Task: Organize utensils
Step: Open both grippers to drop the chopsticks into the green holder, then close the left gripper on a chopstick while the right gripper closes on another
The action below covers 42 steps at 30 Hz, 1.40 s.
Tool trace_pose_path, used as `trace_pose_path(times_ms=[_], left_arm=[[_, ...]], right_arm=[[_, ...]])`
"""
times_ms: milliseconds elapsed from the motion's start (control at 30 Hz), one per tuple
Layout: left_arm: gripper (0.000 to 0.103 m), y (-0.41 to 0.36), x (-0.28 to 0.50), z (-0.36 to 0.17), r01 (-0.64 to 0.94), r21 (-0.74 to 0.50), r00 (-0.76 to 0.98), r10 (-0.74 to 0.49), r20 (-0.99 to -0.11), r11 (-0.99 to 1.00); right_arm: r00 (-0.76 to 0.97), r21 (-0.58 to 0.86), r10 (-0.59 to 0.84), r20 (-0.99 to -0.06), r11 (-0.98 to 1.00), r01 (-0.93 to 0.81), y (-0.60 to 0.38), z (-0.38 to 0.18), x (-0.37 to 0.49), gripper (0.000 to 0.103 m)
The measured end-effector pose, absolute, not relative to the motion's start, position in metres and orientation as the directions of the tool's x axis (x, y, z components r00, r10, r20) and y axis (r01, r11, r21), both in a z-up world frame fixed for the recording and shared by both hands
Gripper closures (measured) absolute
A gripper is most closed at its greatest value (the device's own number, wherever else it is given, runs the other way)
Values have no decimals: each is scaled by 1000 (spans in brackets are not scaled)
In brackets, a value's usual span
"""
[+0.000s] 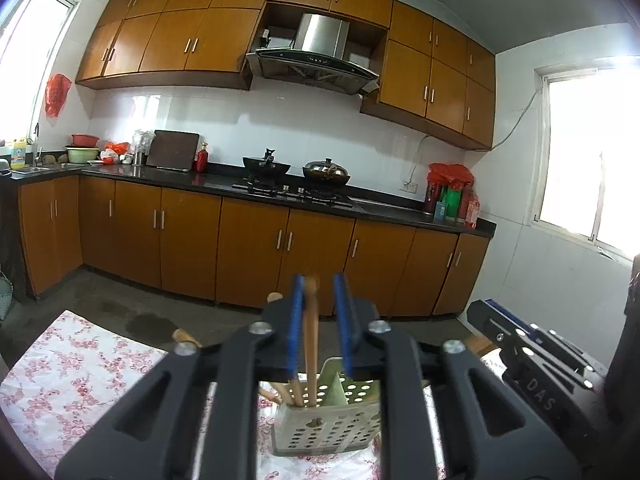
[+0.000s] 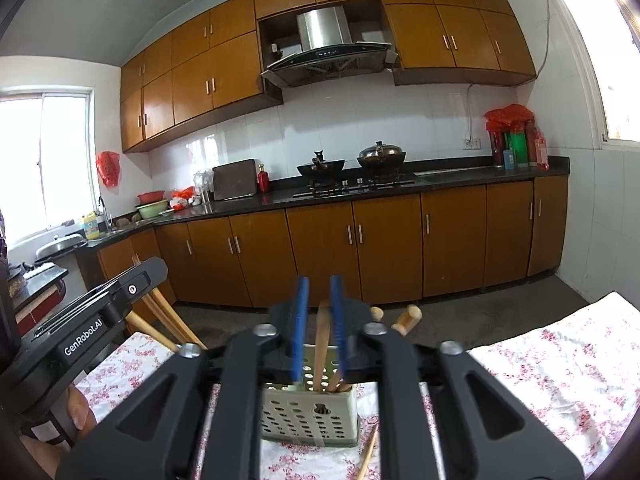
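A pale perforated utensil holder (image 1: 320,428) stands on the floral tablecloth (image 1: 72,384), with several wooden utensils upright in it. My left gripper (image 1: 320,312) is above it, open, with a wooden handle (image 1: 311,328) between the blue fingers and touching the left one. In the right wrist view the same holder (image 2: 308,416) sits below my right gripper (image 2: 319,320), which is open, with a wooden handle (image 2: 321,344) rising between its fingers. A loose chopstick (image 2: 369,456) lies on the cloth beside the holder.
The other gripper's black body shows at the right of the left wrist view (image 1: 536,360) and at the left of the right wrist view (image 2: 80,336). Wooden chair legs (image 2: 160,320) stand past the table edge. Kitchen cabinets (image 1: 248,248) and stove (image 1: 296,192) lie beyond.
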<state>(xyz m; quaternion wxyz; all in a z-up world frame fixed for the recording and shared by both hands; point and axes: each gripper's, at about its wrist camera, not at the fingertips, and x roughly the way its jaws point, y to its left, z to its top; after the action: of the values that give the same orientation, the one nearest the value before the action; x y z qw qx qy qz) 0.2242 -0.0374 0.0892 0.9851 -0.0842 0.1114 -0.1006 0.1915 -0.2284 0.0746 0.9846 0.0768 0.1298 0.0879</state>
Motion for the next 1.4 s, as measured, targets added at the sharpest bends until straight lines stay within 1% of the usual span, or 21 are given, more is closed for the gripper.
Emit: trace_pose_path(times_ms=[67, 133, 267, 367, 400, 500, 533, 600, 667, 733, 800, 933, 1000, 1033, 1067, 1167, 1233, 1267, 1333, 1367, 1400], left_arm=[[76, -33, 217, 93, 178, -189, 957, -215, -194, 966], [72, -26, 207, 98, 177, -189, 960, -212, -181, 966], [69, -9, 181, 105, 168, -196, 965, -202, -167, 966], [65, 8, 153, 100, 141, -190, 969, -175, -176, 972], [63, 12, 146, 95, 125, -179, 969, -158, -187, 976], [61, 21, 134, 65, 54, -119, 958, -85, -275, 991], [61, 24, 134, 53, 41, -104, 946, -72, -316, 994], [61, 27, 139, 19, 15, -83, 899, -50, -435, 996], [61, 28, 145, -8, 17, -85, 845, -60, -531, 996], [61, 26, 147, -28, 24, -81, 803, -68, -592, 996], [61, 18, 149, -47, 39, -71, 765, -76, -639, 997], [61, 1, 149, -69, 75, -69, 721, -102, -686, 995], [61, -5, 151, -79, 85, -59, 701, -102, -706, 995], [61, -9, 153, -83, 89, -56, 689, -102, -717, 994], [61, -14, 154, -89, 94, -56, 674, -105, -731, 994], [67, -25, 165, -104, 92, -41, 641, -91, -762, 995], [74, -28, 168, -110, 82, -32, 624, -76, -778, 996], [75, -27, 170, -113, 76, -34, 616, -73, -784, 997], [86, -27, 171, -116, 60, -13, 622, -47, -782, 998], [87, -26, 173, -117, 57, -6, 622, -40, -782, 998], [92, -24, 175, -116, 56, -11, 621, -43, -783, 998]], right_arm=[[957, 170, 186, -223, 974, -150, -231, 81, 182, 66], [961, 169, 179, -213, 975, -145, -234, 87, 175, 66], [969, 190, 140, -201, 977, -102, -248, 94, 145, 65], [962, 214, 106, -253, 976, -52, -260, 81, 131, 65], [948, 221, 95, -303, 975, -27, -265, 67, 127, 65], [881, 227, 101, -461, 974, 7, -270, 23, 134, 65], [829, 226, 119, -547, 974, 9, -267, -2, 139, 67], [730, 249, 173, -661, 968, -3, -259, -43, 145, 76], [665, 267, 210, -717, 963, -16, -250, -68, 146, 76], [614, 265, 230, -755, 964, -34, -235, -89, 147, 76], [594, 253, 233, -770, 966, -51, -224, -97, 144, 76], [573, 206, 209, -793, 976, -72, -208, -109, 147, 76], [588, 172, 183, -788, 982, -76, -205, -108, 148, 82], [590, 157, 169, -790, 985, -72, -204, -110, 147, 92], [592, 153, 160, -790, 986, -63, -207, -111, 147, 93], [595, 168, 151, -789, 985, -28, -225, -112, 144, 95], [599, 167, 141, -788, 986, -12, -233, -112, 143, 95], [600, 166, 136, -788, 986, -7, -235, -112, 143, 95], [603, 161, 129, -787, 987, -1, -239, -112, 142, 95], [605, 158, 126, -786, 987, -1, -239, -113, 142, 95], [607, 153, 123, -785, 988, -2, -240, -113, 142, 95]])
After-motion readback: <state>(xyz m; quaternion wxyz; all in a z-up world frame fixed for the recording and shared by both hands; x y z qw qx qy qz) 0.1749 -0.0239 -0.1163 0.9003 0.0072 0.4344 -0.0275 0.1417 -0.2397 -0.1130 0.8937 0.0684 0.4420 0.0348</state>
